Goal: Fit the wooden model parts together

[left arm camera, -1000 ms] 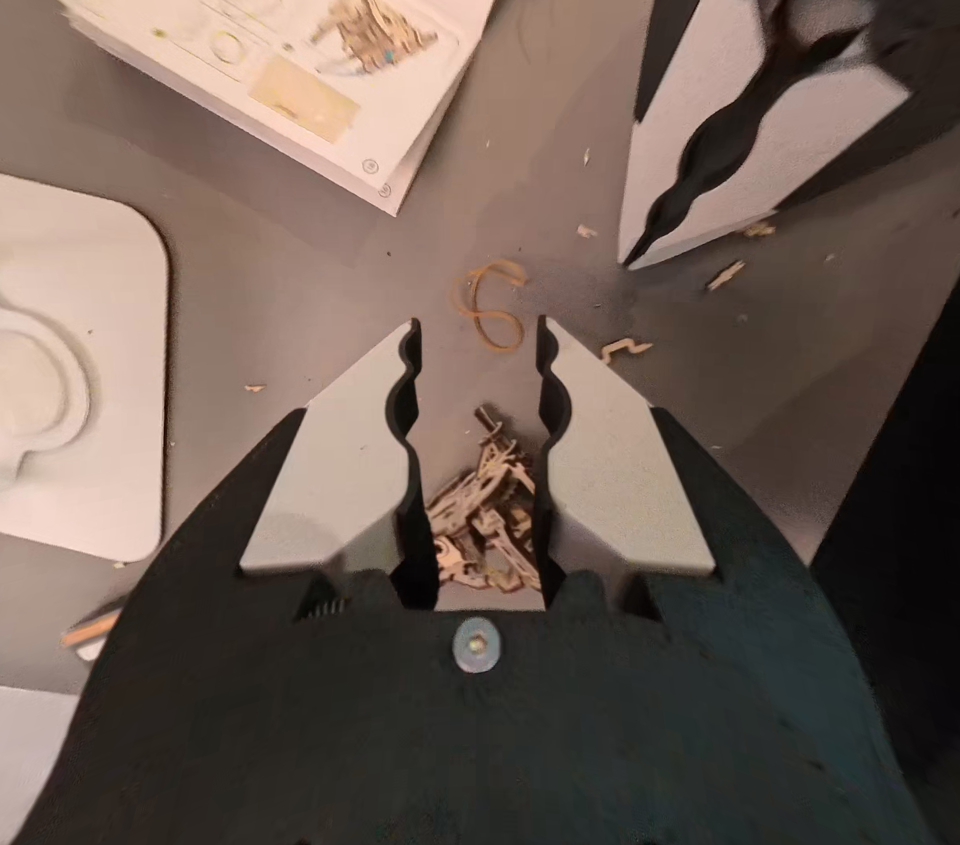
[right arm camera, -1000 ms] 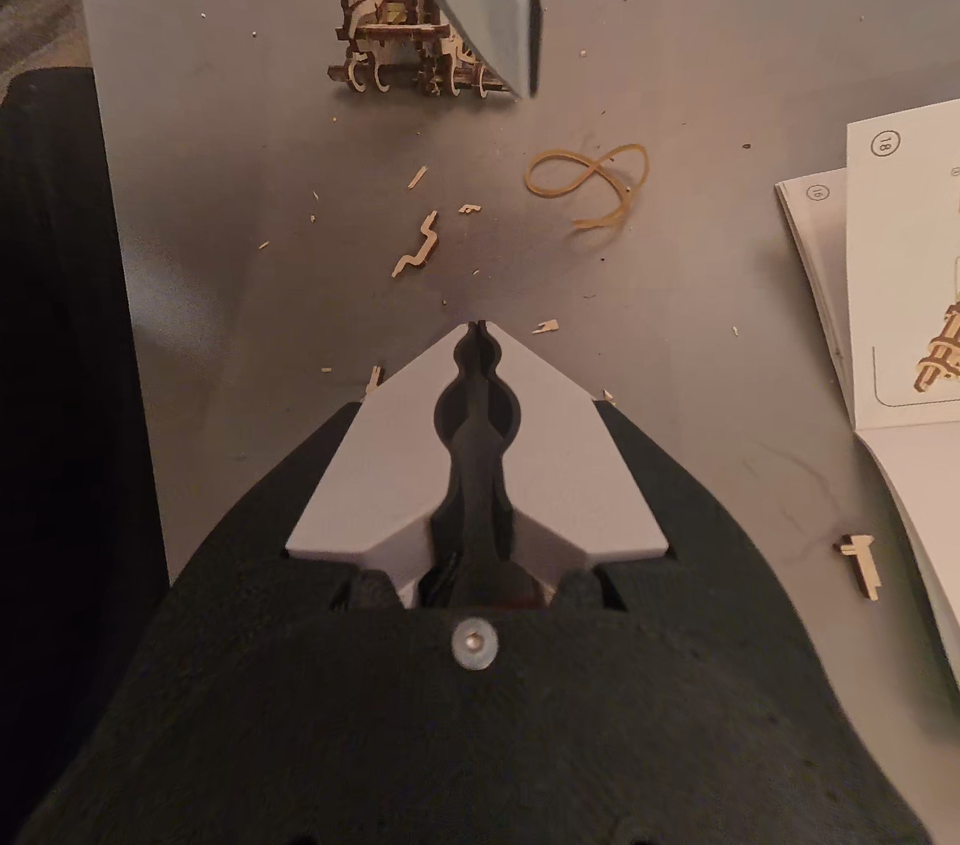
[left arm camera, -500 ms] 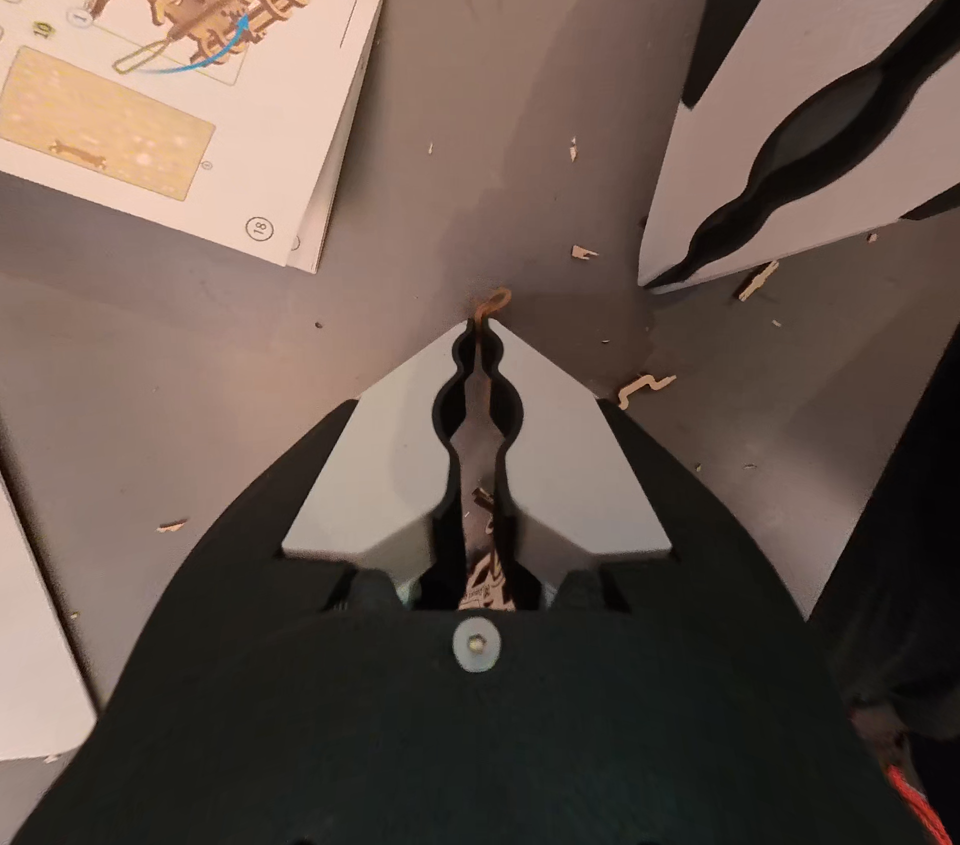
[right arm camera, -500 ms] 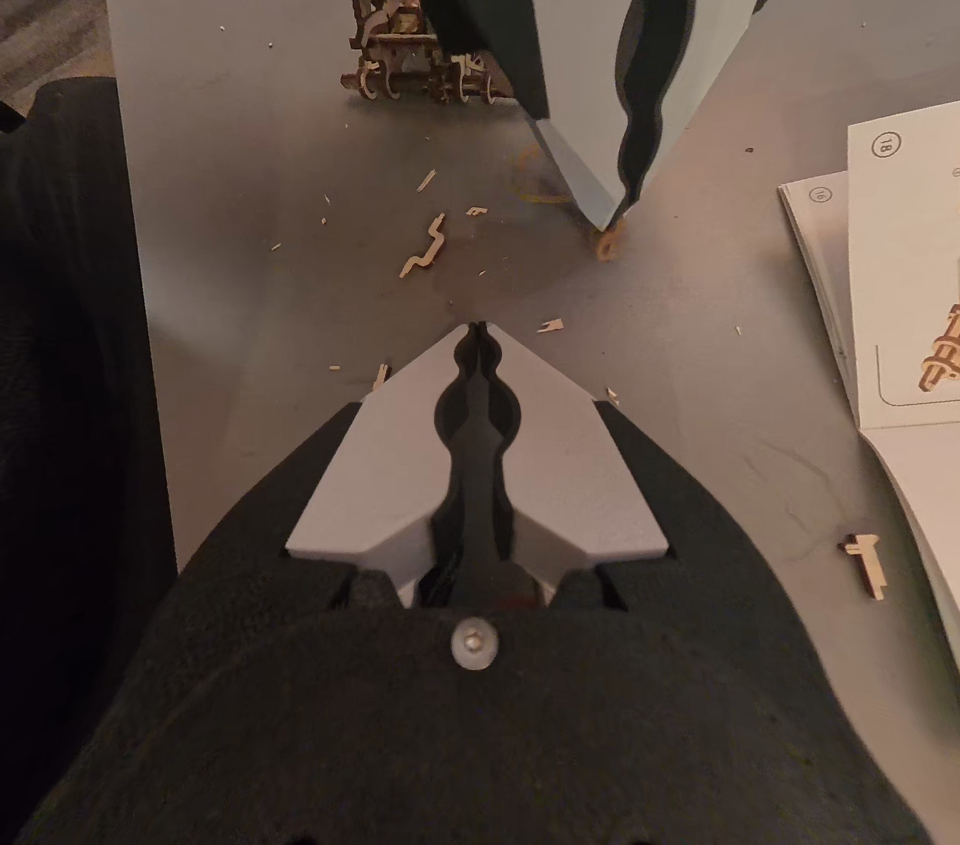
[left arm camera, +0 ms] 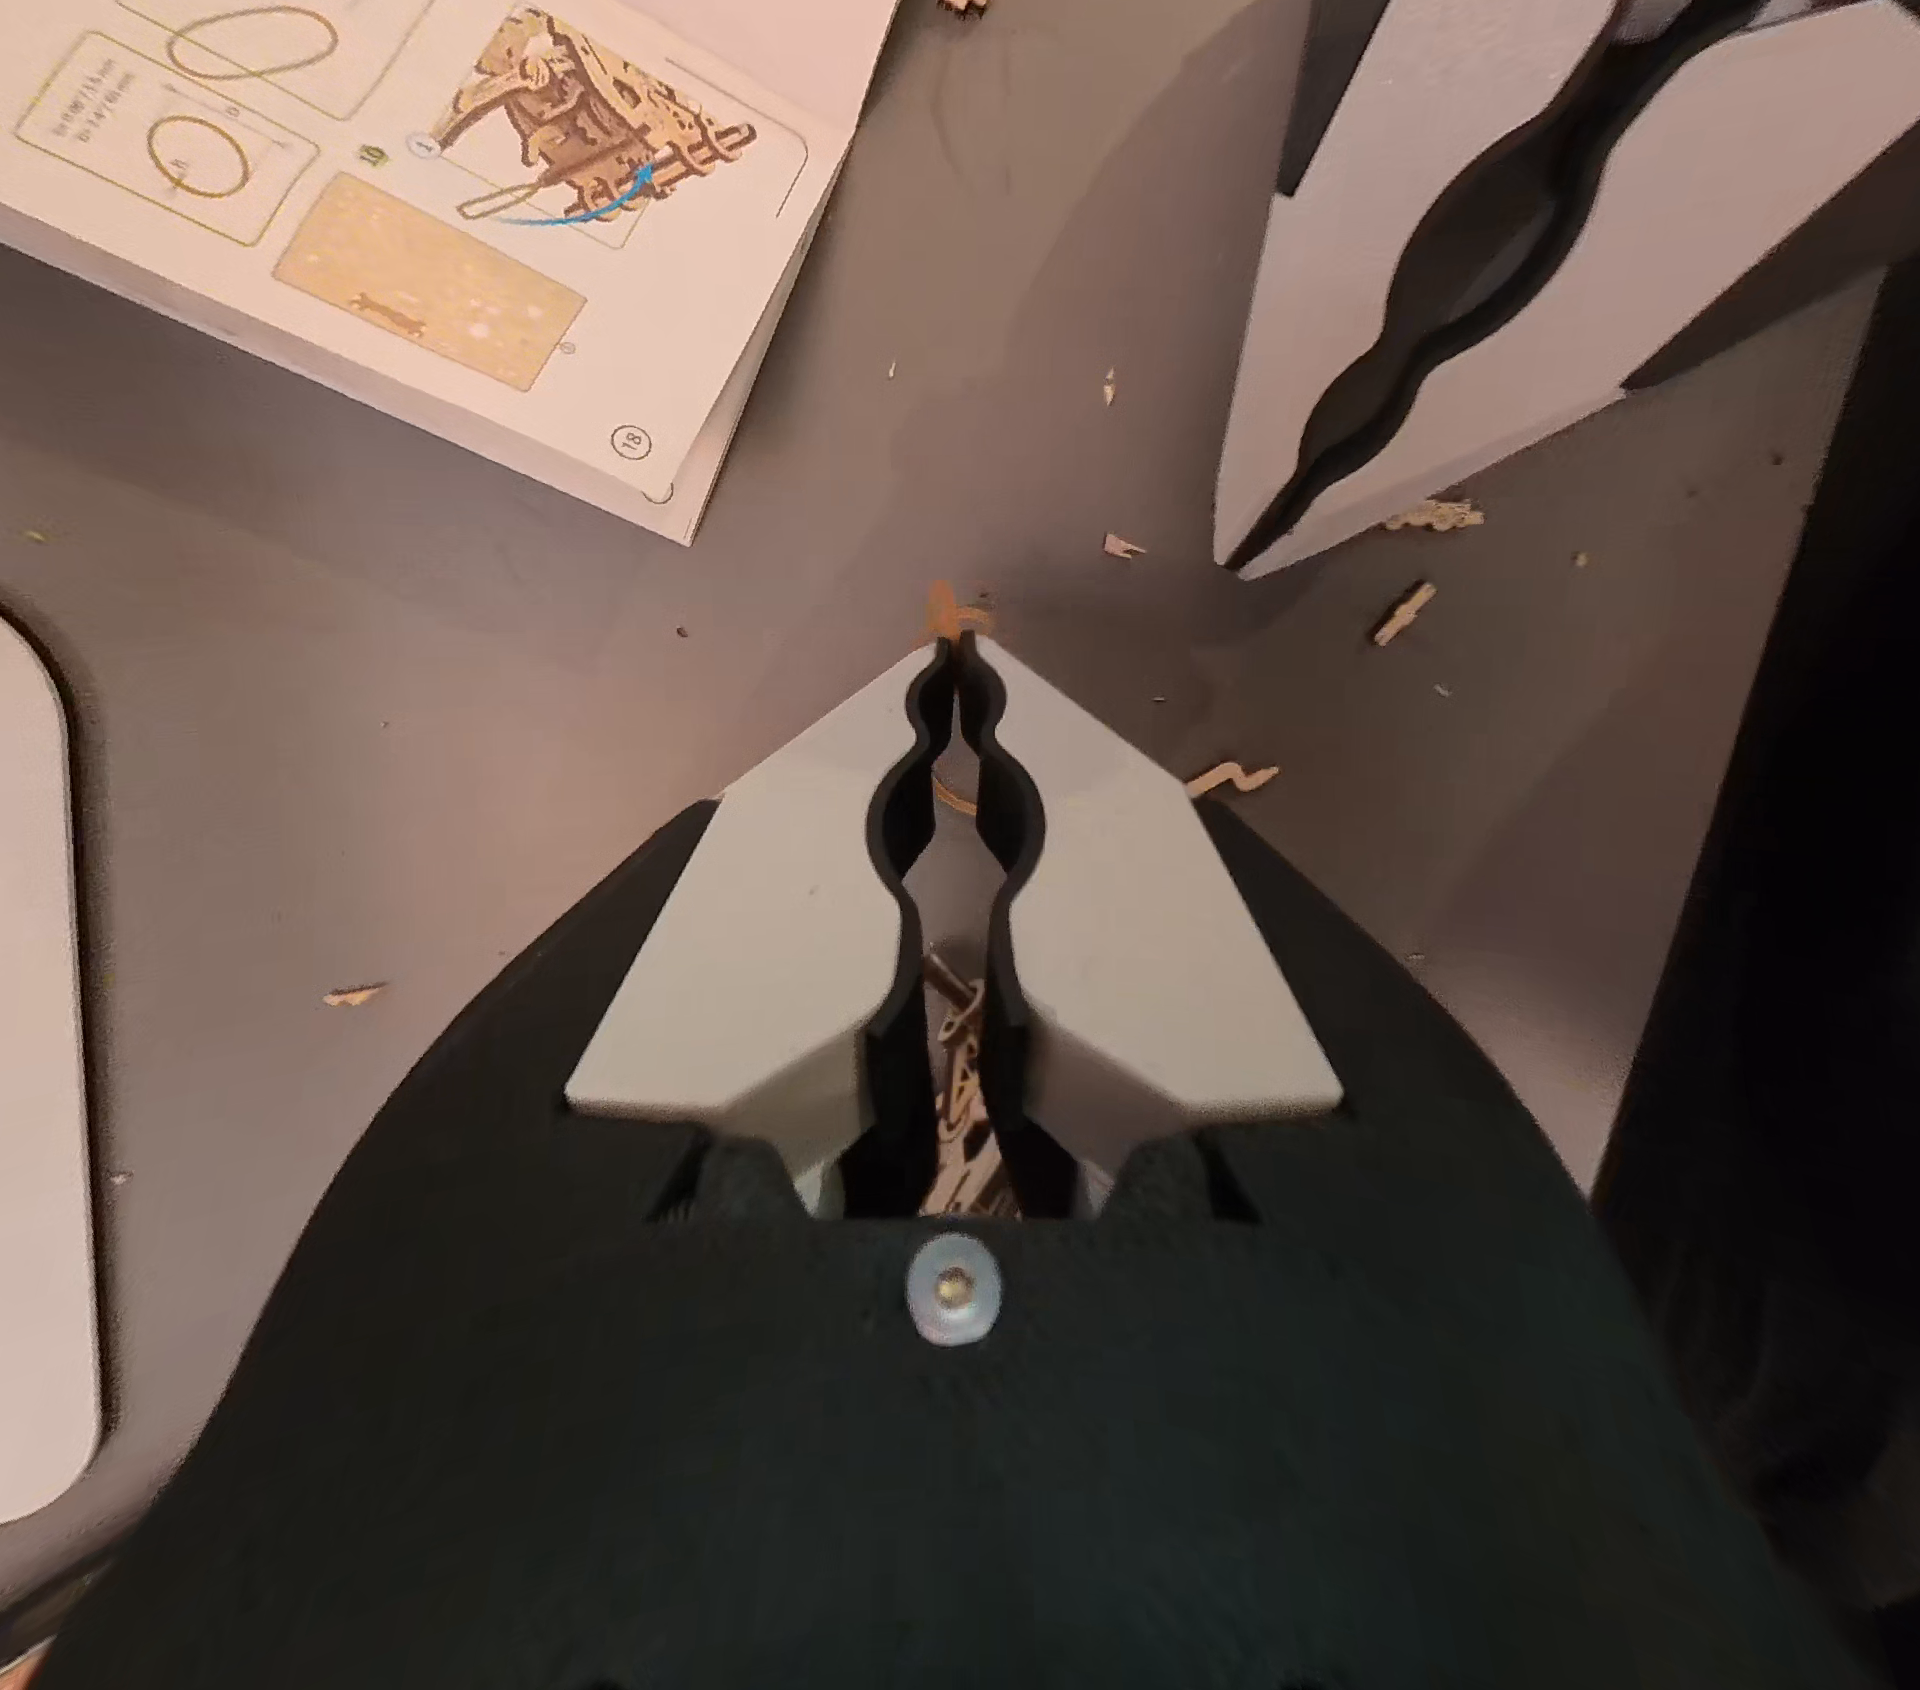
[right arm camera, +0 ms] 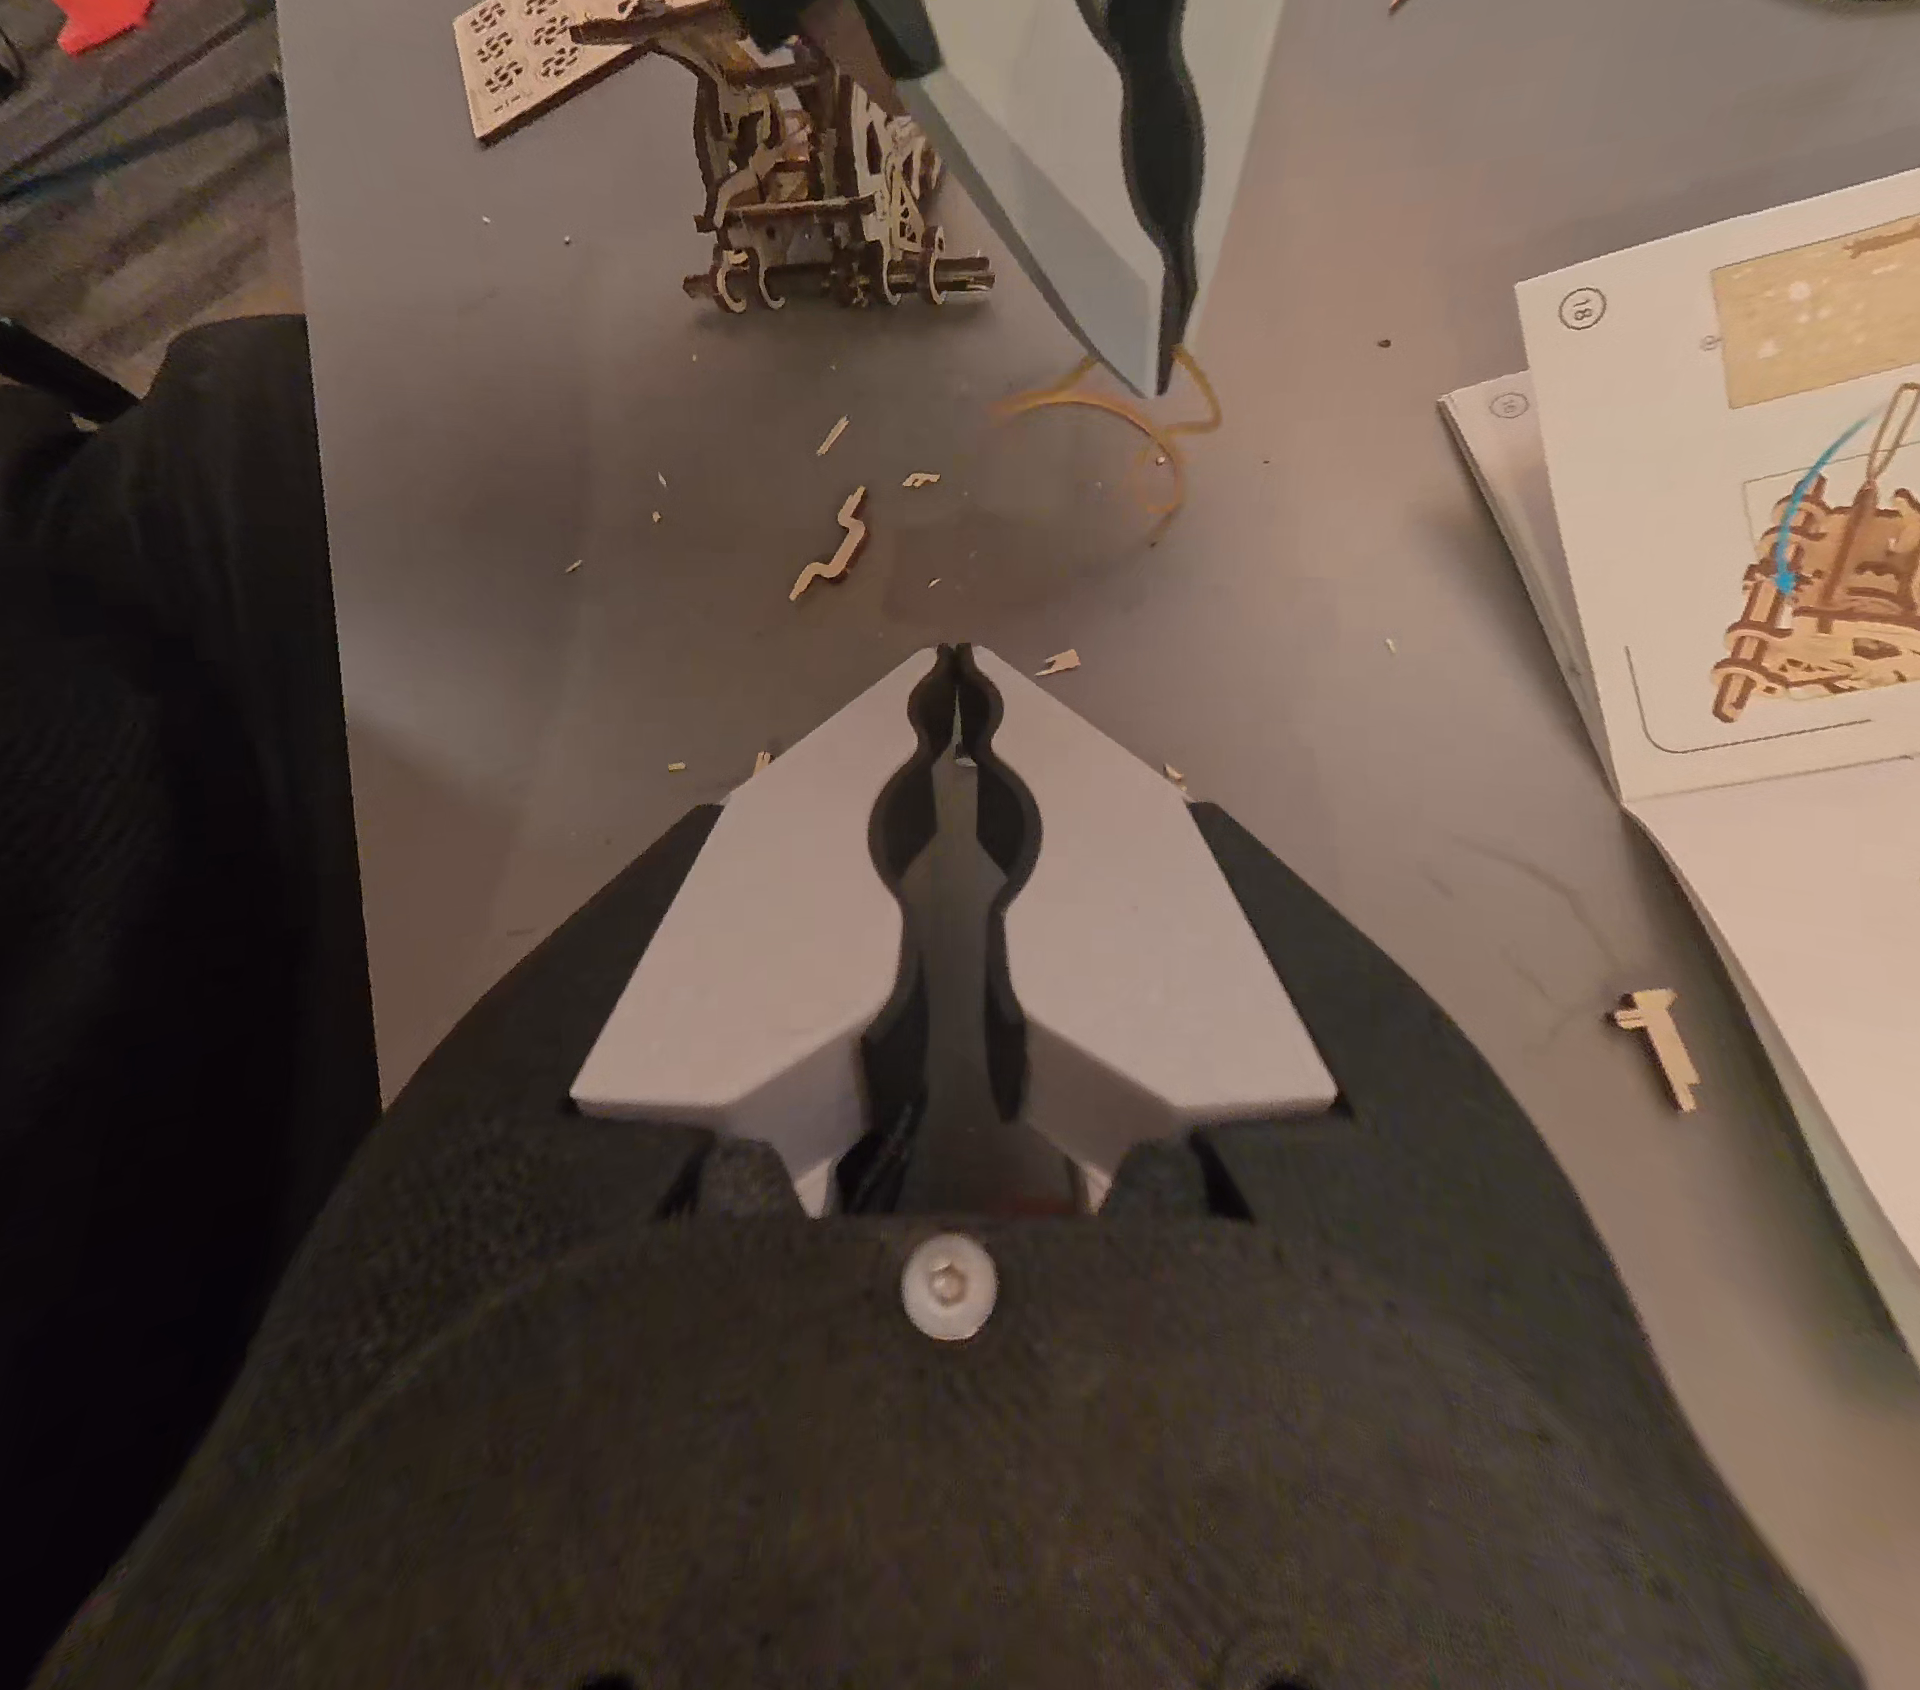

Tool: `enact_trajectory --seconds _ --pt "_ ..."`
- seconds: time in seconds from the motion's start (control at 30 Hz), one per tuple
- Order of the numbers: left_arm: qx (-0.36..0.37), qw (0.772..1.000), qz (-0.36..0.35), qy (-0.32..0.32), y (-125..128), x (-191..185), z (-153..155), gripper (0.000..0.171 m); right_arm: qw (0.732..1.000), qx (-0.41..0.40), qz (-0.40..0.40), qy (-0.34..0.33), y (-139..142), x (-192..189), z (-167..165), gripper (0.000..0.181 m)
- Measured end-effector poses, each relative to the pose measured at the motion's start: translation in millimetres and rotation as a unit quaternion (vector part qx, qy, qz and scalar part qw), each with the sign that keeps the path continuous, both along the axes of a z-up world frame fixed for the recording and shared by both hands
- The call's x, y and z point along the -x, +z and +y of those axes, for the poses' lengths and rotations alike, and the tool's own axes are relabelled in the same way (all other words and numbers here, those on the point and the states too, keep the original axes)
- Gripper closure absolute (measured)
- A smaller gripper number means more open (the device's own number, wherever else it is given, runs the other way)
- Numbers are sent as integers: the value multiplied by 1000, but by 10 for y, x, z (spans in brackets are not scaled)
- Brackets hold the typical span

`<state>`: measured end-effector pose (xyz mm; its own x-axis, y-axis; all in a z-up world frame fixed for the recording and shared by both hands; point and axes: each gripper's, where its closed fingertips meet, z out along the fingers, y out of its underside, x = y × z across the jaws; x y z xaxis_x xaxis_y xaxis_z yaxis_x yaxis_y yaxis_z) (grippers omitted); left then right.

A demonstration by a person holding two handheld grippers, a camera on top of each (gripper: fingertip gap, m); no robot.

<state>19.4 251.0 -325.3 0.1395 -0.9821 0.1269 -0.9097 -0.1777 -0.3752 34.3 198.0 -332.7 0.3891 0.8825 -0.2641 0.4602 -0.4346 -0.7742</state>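
The grey table point(right arm camera: 1351, 705) carries an open instruction booklet point(left arm camera: 436, 113) and the part-built wooden model point(right arm camera: 821, 206), which stands at the far left beside a punched parts sheet point(right arm camera: 561, 30). The left gripper point(right arm camera: 1166, 378) is clamped on a tan rubber band point(right arm camera: 1164, 445) at its fingertips. The right gripper point(right arm camera: 956, 653) is closed and holds nothing, pointing toward a zigzag wooden piece point(right arm camera: 831, 544).
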Motion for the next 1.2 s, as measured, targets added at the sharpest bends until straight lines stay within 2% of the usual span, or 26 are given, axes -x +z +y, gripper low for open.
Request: enact_trajectory --seconds 0.33,0.53,0.63,0.73,0.8,0.93,1.07,1.2 --pt "0 999 -43 8 222 -35 -57 171 999 -8 21 -34 70 -52 94 178" --pt "2 996 -90 12 481 -141 -186 171 993 -30 75 -87 252 -174 226 166" --pt "6 993 -114 14 616 -199 -294 171 989 -41 98 -100 333 -219 252 149" --pt "13 992 -127 15 679 -238 -422 171 983 -59 140 -98 478 -229 222 141" --pt "16 991 -133 11 703 -259 -509 171 978 -76 170 -94 585 -226 194 143" --pt "30 987 -157 12 750 -322 -683 171 978 -87 176 -69 630 -131 121 146" --pt "40 981 -186 28 795 -357 -763 171 979 -102 173 -35 662 -25 27 181" --pt "40 976 -209 44 821 -350 -803 171 979 -106 169 -46 689 -35 54 181"
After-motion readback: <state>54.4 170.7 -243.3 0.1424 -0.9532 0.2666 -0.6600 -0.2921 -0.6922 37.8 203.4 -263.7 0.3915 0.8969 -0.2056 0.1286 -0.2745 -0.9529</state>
